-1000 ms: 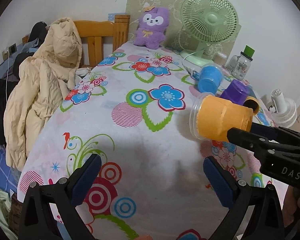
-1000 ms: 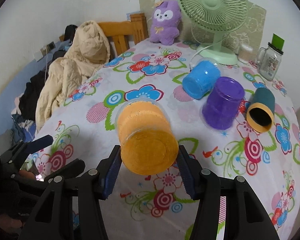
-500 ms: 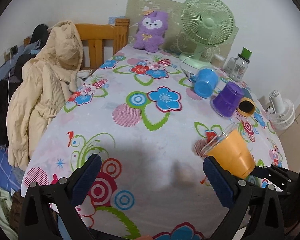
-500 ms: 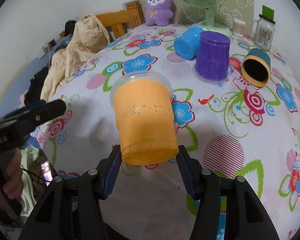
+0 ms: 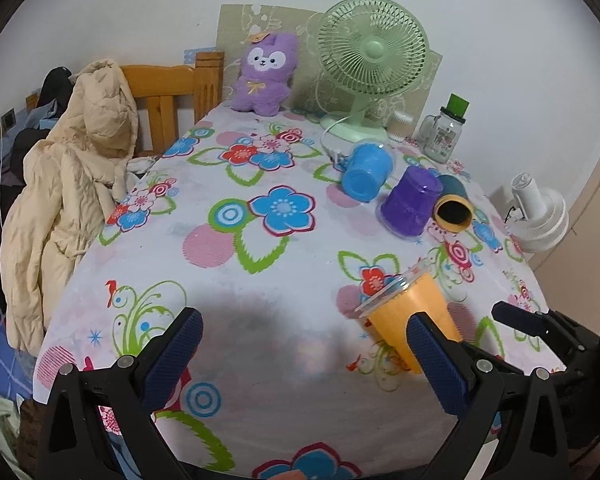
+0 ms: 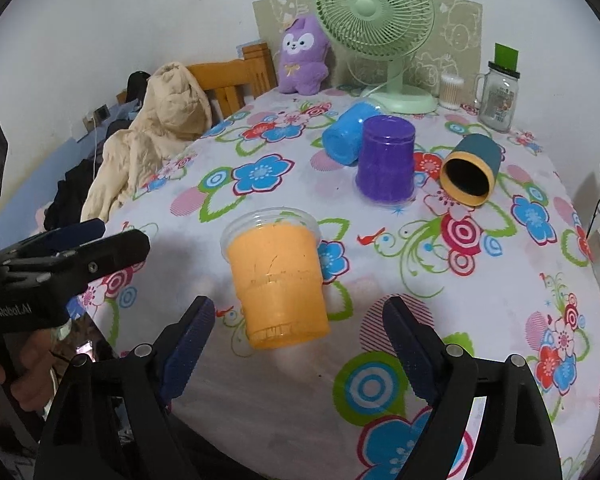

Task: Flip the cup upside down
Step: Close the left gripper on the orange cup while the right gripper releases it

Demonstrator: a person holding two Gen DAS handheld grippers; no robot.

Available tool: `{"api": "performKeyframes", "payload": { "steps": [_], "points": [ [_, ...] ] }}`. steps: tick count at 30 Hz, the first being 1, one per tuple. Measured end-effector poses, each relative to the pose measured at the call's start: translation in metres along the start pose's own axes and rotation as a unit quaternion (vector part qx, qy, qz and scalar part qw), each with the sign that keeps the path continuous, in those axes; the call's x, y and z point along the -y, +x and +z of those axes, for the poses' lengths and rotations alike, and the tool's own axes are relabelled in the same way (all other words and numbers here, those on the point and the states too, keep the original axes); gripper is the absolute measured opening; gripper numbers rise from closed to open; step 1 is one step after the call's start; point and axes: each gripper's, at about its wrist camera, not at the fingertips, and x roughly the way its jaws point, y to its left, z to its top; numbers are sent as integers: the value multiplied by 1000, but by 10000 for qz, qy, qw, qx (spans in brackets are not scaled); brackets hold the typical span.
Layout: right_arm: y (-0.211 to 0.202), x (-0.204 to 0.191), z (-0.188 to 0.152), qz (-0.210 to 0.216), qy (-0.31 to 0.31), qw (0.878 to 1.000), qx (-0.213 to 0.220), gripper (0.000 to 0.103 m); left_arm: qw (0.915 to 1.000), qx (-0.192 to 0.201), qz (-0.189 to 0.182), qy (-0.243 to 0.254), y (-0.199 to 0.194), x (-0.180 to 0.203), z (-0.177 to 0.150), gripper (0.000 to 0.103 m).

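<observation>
The orange cup (image 6: 276, 280) stands upside down on the flowered tablecloth (image 6: 480, 300), its clear rim against the cloth and its closed base facing the right wrist camera. The right gripper (image 6: 300, 344) hangs just short of it with both blue pads (image 6: 188, 344) spread wide and clear of the cup's sides, so nothing is pinched. In the left wrist view the same cup (image 5: 404, 312) sits at about four o'clock from the table's middle, partly behind the right-hand pad of the left gripper (image 5: 300, 360), which is likewise spread apart and holds nothing.

Toward one o'clock from the orange cup (right wrist view) a purple cup (image 6: 386, 160) also stands inverted, with a blue cup (image 6: 346, 134) lying on its side just behind it and a teal cup (image 6: 472, 172) on its side to the right. A green fan (image 6: 374, 12) and a purple plush toy (image 6: 302, 56) stand at the far edge.
</observation>
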Motion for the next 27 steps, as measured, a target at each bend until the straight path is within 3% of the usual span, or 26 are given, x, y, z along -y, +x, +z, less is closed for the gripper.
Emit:
{"api": "performKeyframes", "payload": {
  "steps": [9,16,27],
  "points": [
    [-15,19,-8,-75,153,9998,134,88,9994,107,-202,277,-3,38,11,103],
    [-29,44,-18,-332,121,9992,167,88,9985,-101,-327,417,16,70,7,103],
    [-27,80,-38,-103,591,9982,79,88,9973,-620,-268,278,55,90,-13,103]
  ]
}}
